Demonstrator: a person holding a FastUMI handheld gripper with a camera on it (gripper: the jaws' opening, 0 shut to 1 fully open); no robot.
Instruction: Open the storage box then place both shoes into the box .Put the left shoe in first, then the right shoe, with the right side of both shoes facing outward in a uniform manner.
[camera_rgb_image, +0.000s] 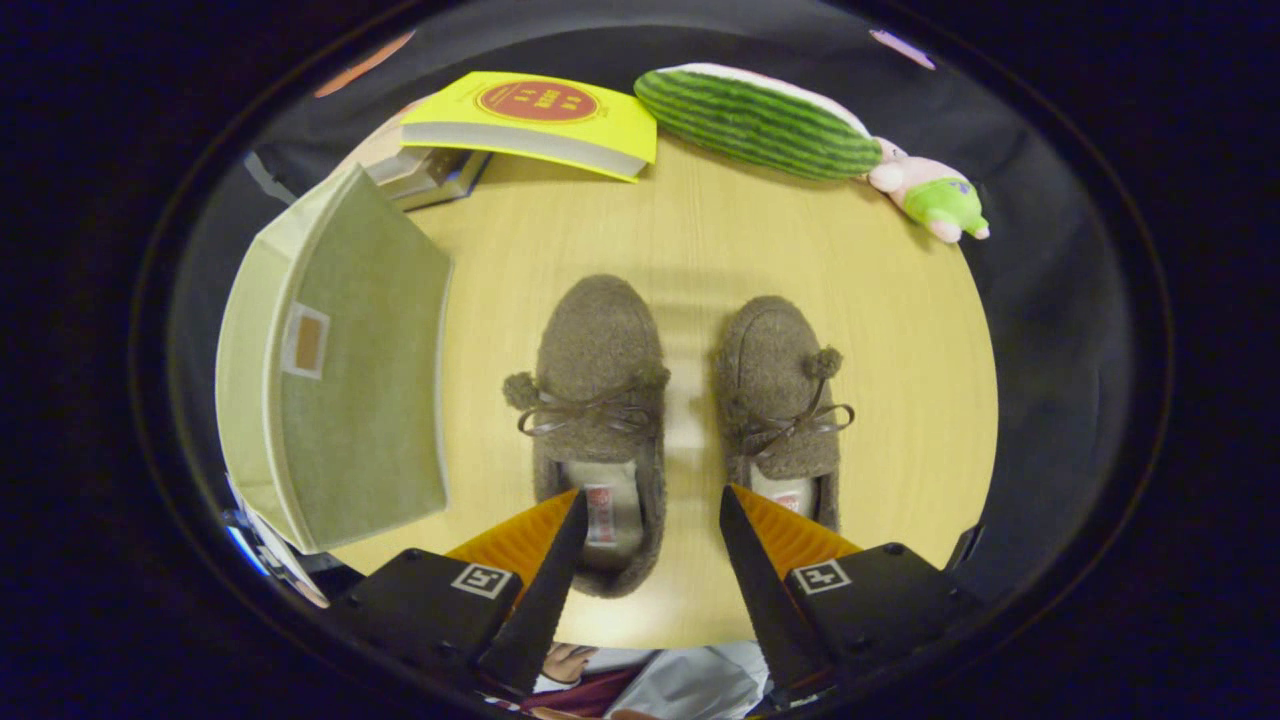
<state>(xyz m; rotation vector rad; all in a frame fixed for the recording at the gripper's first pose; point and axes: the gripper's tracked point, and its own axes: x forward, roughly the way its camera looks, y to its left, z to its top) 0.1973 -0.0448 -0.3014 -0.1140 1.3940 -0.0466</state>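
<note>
We see the hand-held gripper (650, 505) wide open, holding nothing, above the heels of two brown slippers: left slipper (598, 400), right slipper (780, 400), side by side on the tabletop (690, 240). Closed storage box (340, 360) sits left of them.

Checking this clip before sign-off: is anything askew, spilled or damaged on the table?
Nothing stands out. The two shoes sit side by side, toes pointing away, the storage box beside them is closed, and the open gripper hovers over their heels.
</note>
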